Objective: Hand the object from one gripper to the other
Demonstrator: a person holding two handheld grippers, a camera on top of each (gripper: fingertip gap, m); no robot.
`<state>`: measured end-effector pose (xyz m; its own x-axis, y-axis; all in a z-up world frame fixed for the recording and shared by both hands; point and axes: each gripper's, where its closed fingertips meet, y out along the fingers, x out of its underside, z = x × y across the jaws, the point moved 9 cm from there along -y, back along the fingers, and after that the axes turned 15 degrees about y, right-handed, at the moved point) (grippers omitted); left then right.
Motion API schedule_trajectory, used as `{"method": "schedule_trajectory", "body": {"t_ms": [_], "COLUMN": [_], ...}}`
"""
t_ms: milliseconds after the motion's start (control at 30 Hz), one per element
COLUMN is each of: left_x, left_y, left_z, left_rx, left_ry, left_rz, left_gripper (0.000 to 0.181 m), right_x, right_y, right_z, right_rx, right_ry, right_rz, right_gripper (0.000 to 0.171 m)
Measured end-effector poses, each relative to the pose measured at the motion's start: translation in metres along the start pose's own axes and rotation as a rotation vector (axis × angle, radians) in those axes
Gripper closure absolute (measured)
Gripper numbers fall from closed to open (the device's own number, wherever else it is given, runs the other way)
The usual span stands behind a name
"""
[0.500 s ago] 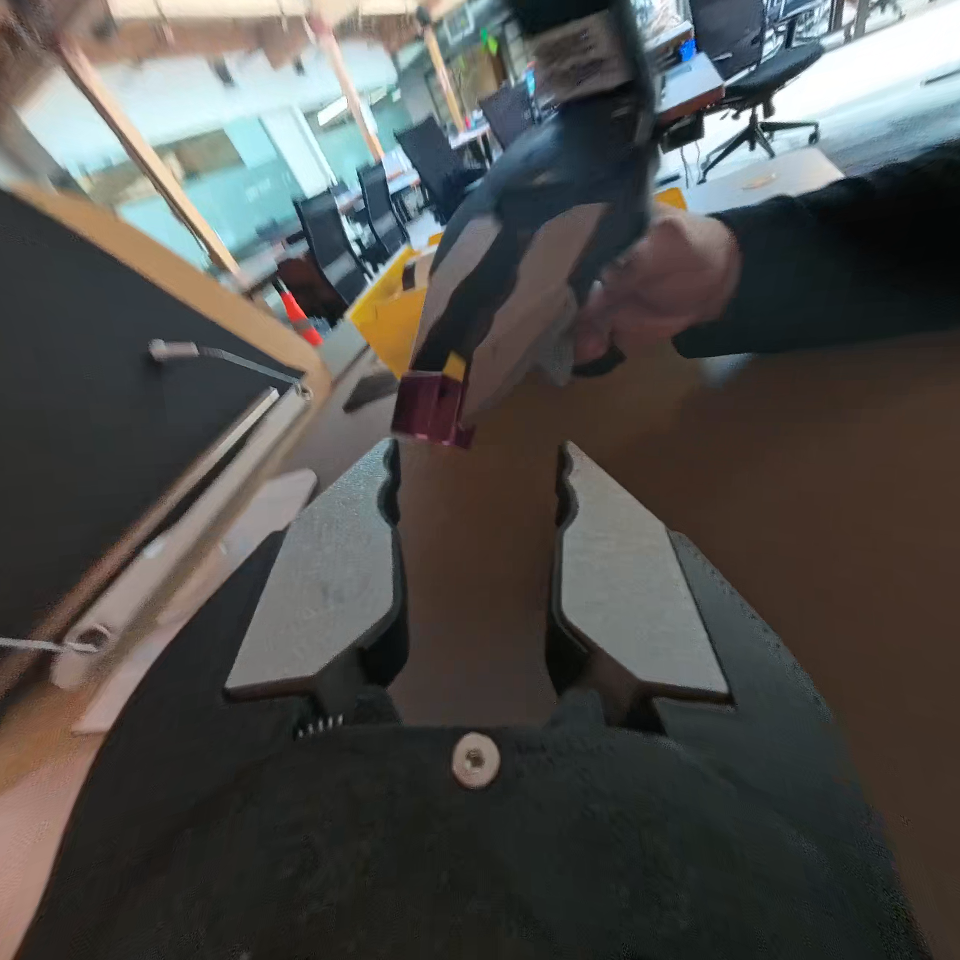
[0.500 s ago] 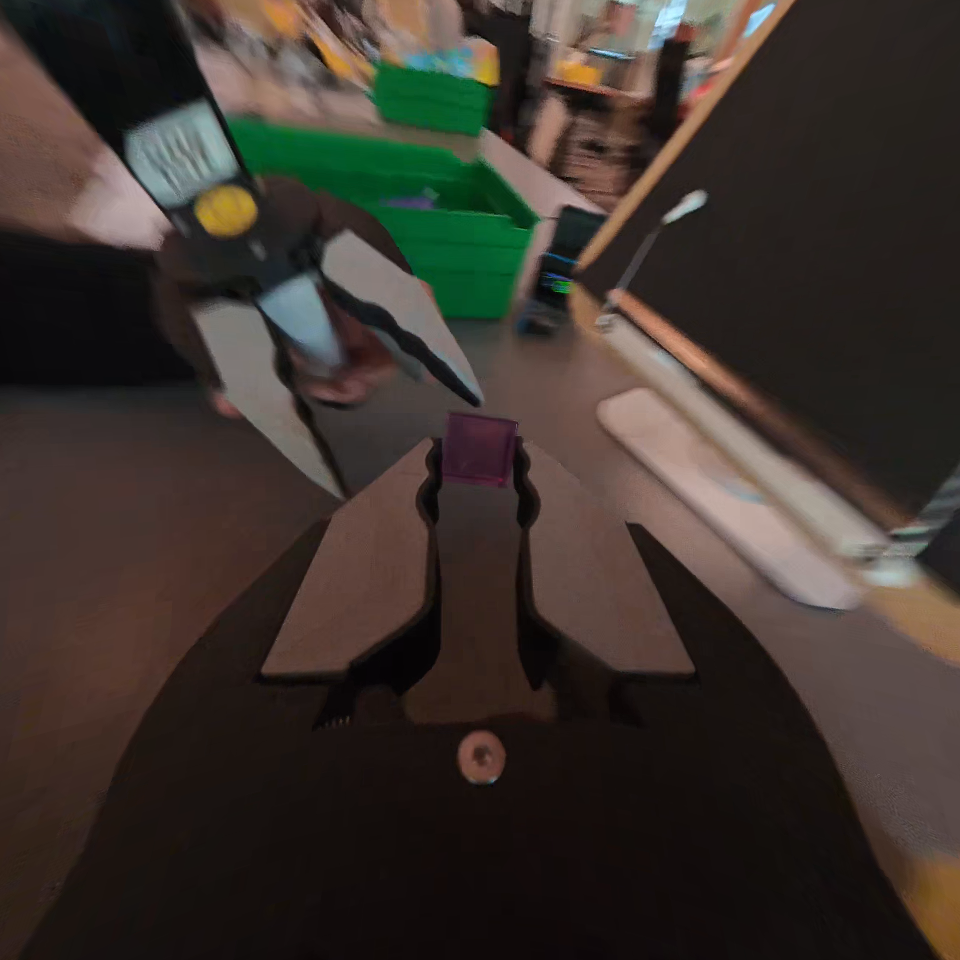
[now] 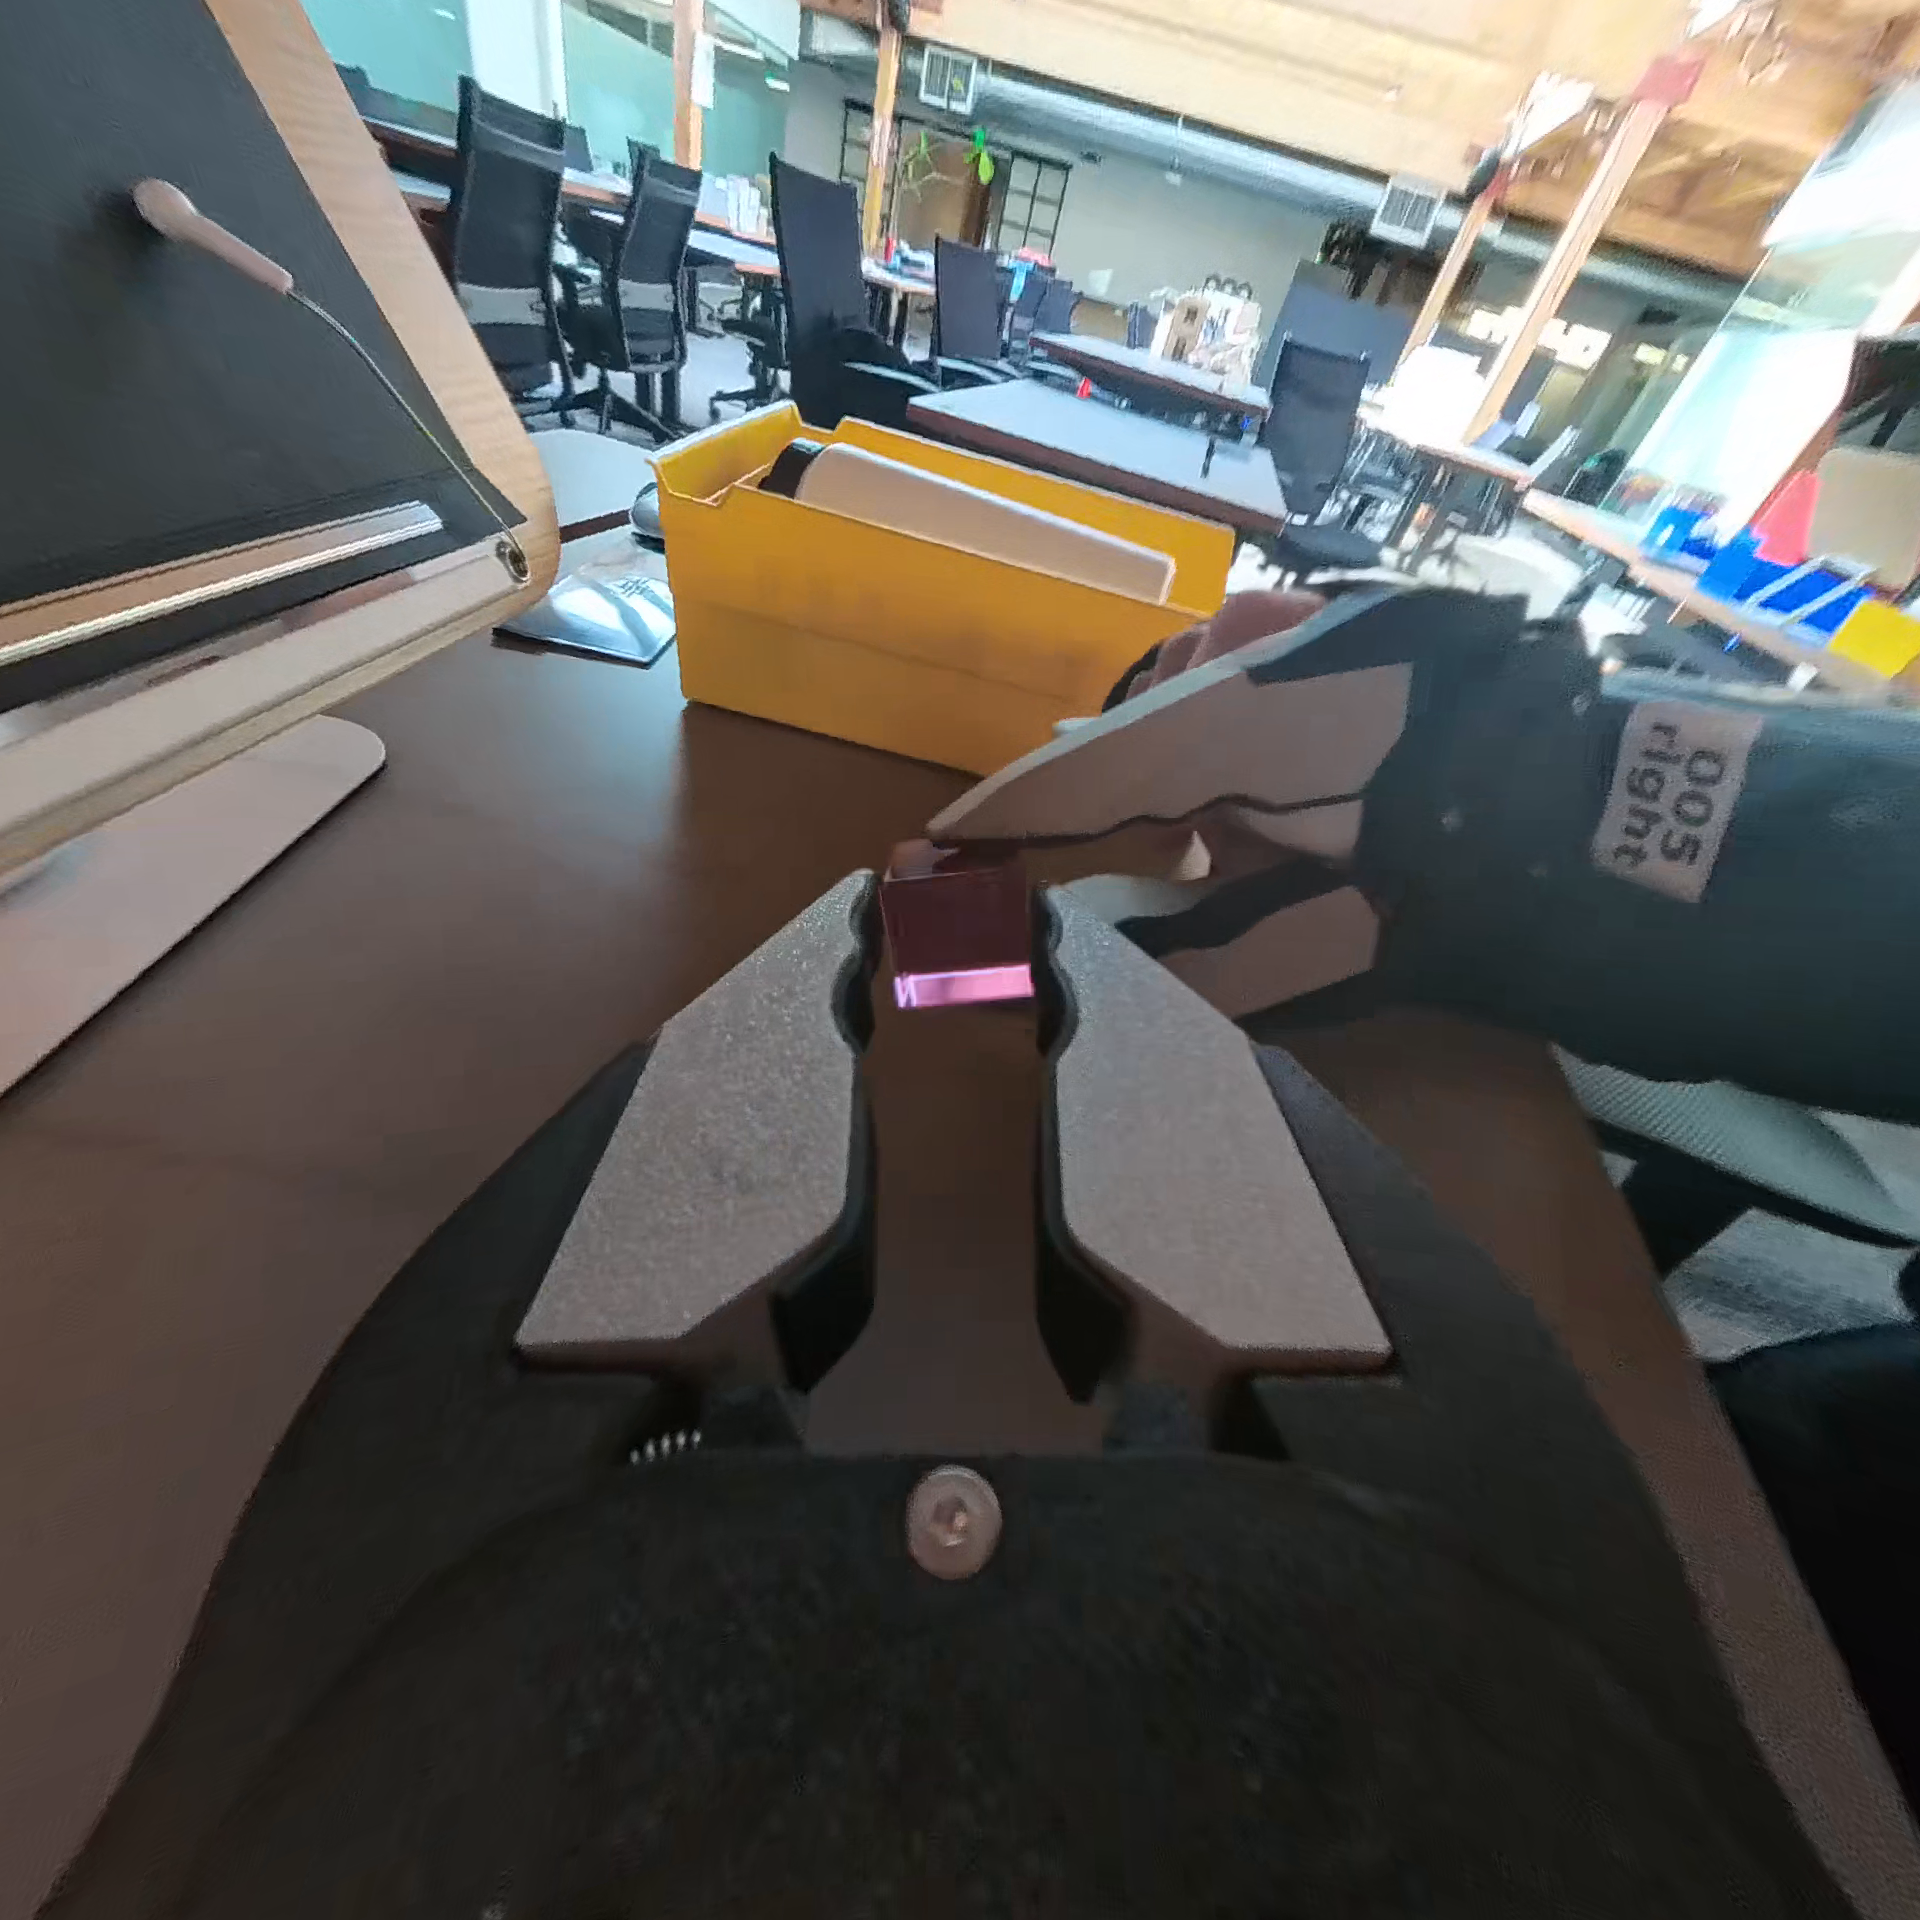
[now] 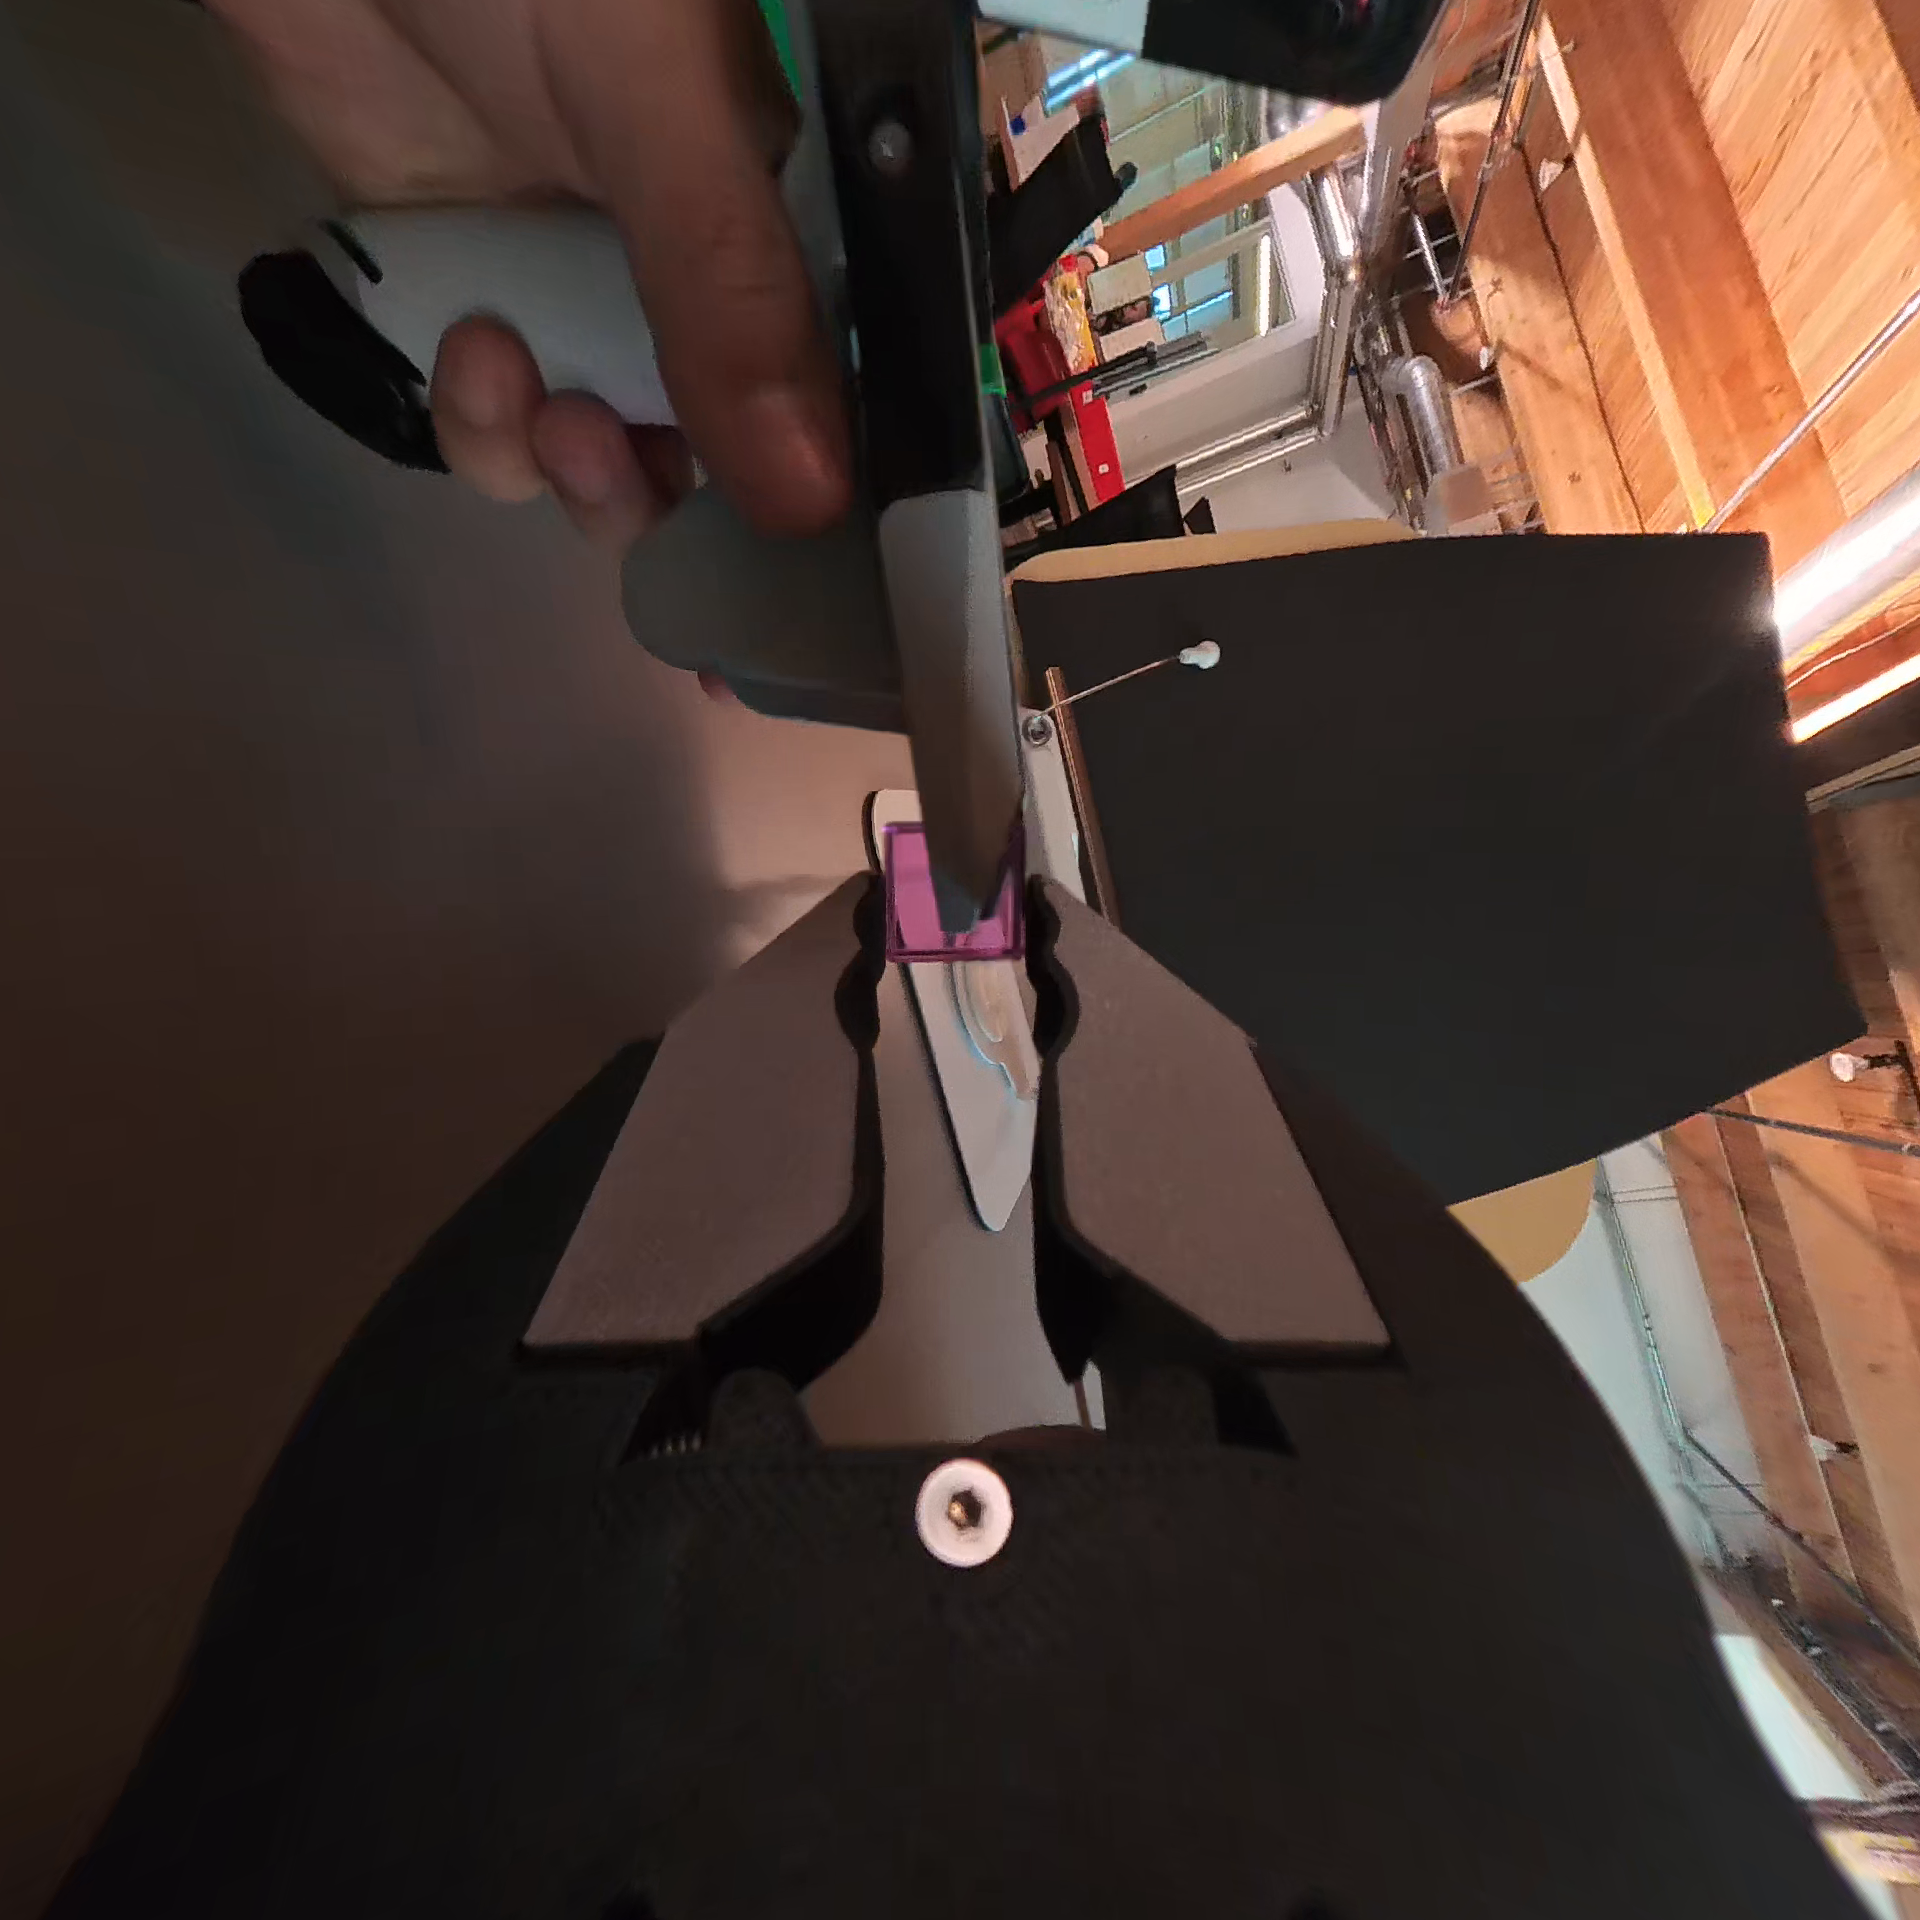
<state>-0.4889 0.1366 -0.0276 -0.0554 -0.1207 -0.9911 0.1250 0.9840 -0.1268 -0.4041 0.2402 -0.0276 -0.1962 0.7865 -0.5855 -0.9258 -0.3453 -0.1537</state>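
Two grippers now meet on one purple cube [image 3: 956,940], where half a second ago the left gripper [image 3: 951,920] stood open and clear of it. Left gripper: fingers closed in from their wider earlier spread, tips pressed to the cube's left and right faces. Right gripper [image 4: 954,914]: fingers clamped on the cube as before, but rolled sideways, so that in the left wrist view its upper finger [image 3: 1164,774] lies on the cube's top and its lower finger [image 3: 1226,940] runs beneath. Cube held in the air over the dark brown table [image 3: 416,935], near its middle. Left hand [image 4: 582,260]: wrapped round the grey handle, fingertips curled under. Right hand [image 3: 1236,629]: mostly hidden behind the gripper body. Yellow bin [image 3: 914,644]: toward the table's far edge, a pale cylinder inside. Black board with wooden frame [image 3: 187,343]: at the table's left edge.
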Motion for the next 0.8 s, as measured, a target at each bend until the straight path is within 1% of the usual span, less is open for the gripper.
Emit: {"method": "schedule_trajectory", "body": {"t_ms": [100, 167, 233, 267, 300, 333, 400, 467, 533, 633, 700, 733, 767, 800], "left_x": [-0.003, -0.007, -0.010, -0.013, -0.015, -0.018, -0.024, -0.028, -0.030, -0.030, -0.028, -0.025, -0.023, -0.021], "left_y": [-0.003, -0.007, -0.011, -0.012, -0.014, -0.016, -0.020, -0.022, -0.020, -0.015, -0.011, -0.008, -0.006, -0.005], "left_z": [-0.001, -0.002, -0.002, 0.001, 0.005, 0.011, 0.024, 0.033, 0.041, 0.049, 0.051, 0.052, 0.053, 0.053], "left_rx": [-0.012, -0.076, -0.176, -0.200, -0.215, -0.219, -0.215, -0.211, -0.159, -0.163, -0.205, -0.224, -0.245, -0.262], "left_ry": [0.074, 0.146, 0.297, 0.398, 0.502, 0.603, 0.786, 0.858, 0.861, 0.907, 0.968, 1.017, 1.061, 1.088], "left_rz": [-0.014, -0.029, -0.047, -0.034, -0.002, 0.047, 0.175, 0.246, 0.268, 0.280, 0.229, 0.188, 0.161, 0.128], "left_gripper": [0.157, 0.157, 0.157, 0.157, 0.157, 0.157, 0.157, 0.157, 0.157, 0.157, 0.157, 0.157, 0.157, 0.157], "right_x": [0.003, 0.009, 0.019, 0.024, 0.029, 0.032, 0.035, 0.031, 0.030, 0.030, 0.027, 0.027, 0.029, 0.032], "right_y": [0.000, 0.001, 0.005, 0.006, 0.007, 0.007, 0.004, -0.004, -0.009, -0.007, -0.005, -0.002, 0.001, 0.003], "right_z": [0.006, 0.013, 0.019, 0.024, 0.029, 0.033, 0.043, 0.052, 0.059, 0.054, 0.048, 0.045, 0.043, 0.042], "right_rx": [-0.032, -0.102, -0.266, -0.335, -0.401, -0.474, -0.648, -0.893, -1.061, -1.182, -1.254, -1.244, -1.203, -1.181], "right_ry": [0.109, 0.256, 0.505, 0.639, 0.769, 0.895, 1.139, 1.356, 1.514, 1.578, 1.586, 1.594, 1.599, 1.604], "right_rz": [0.011, 0.012, -0.010, -0.010, 0.003, 0.025, 0.119, 0.289, 0.408, 0.418, 0.406, 0.383, 0.356, 0.338], "right_gripper": [0.145, 0.147, 0.147, 0.139, 0.131, 0.128, 0.129, 0.131, 0.130, 0.128, 0.129, 0.130, 0.145, 0.147]}}
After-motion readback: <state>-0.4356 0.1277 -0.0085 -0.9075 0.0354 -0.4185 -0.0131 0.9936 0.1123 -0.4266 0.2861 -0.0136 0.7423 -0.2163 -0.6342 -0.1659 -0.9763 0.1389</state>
